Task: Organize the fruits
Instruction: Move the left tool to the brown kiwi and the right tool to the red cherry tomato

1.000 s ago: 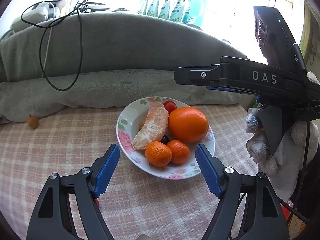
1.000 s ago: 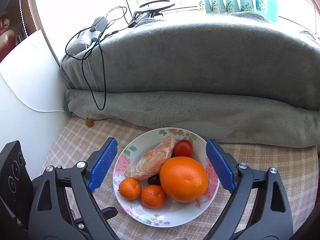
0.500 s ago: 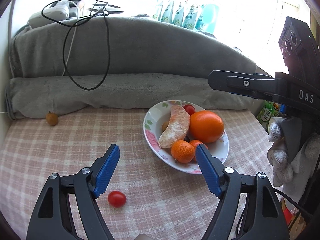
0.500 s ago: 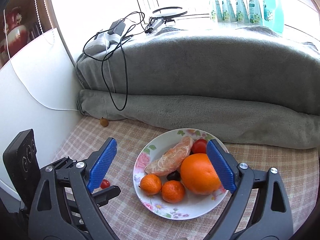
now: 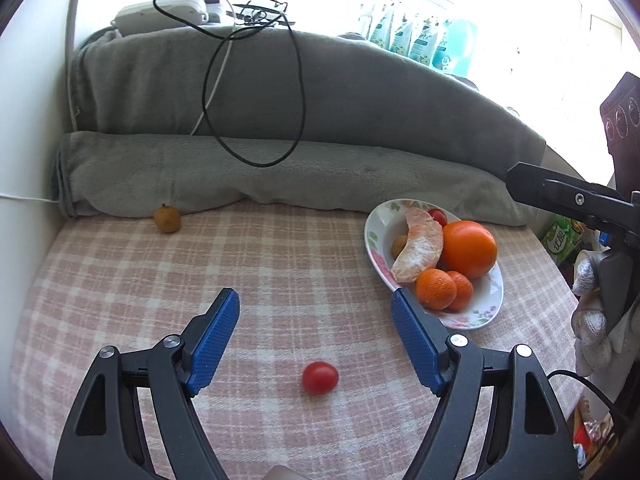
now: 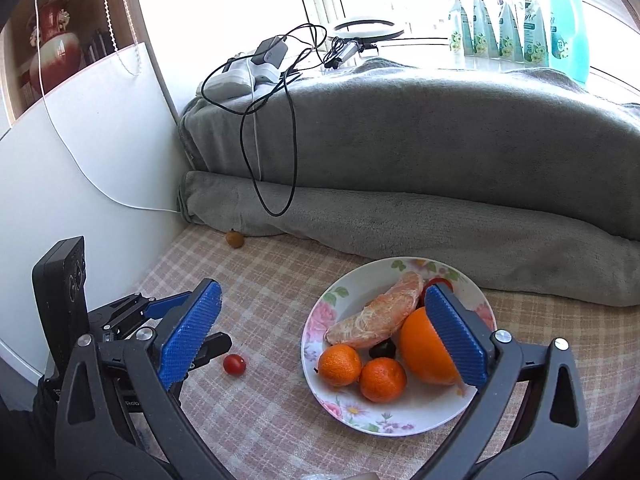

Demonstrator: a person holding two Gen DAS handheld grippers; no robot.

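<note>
Probably the step in hand is picking up the stray tomato [image 5: 320,377] for the plate [image 5: 376,248]: lower the left tool [image 5: 315,322] straight over it and close gently, since it is round and may roll on the checked tabletop [image 5: 280,264]. It lies loose between the wide, empty jaws. The right tool [image 6: 320,320], empty, is opening above the plate.

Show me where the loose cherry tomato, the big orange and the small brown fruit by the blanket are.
loose cherry tomato [image 5: 320,377], left wrist view, centre of its red skin
big orange [image 5: 469,249], left wrist view, middle of its rind
small brown fruit [image 5: 167,218], left wrist view, middle of its body
</note>
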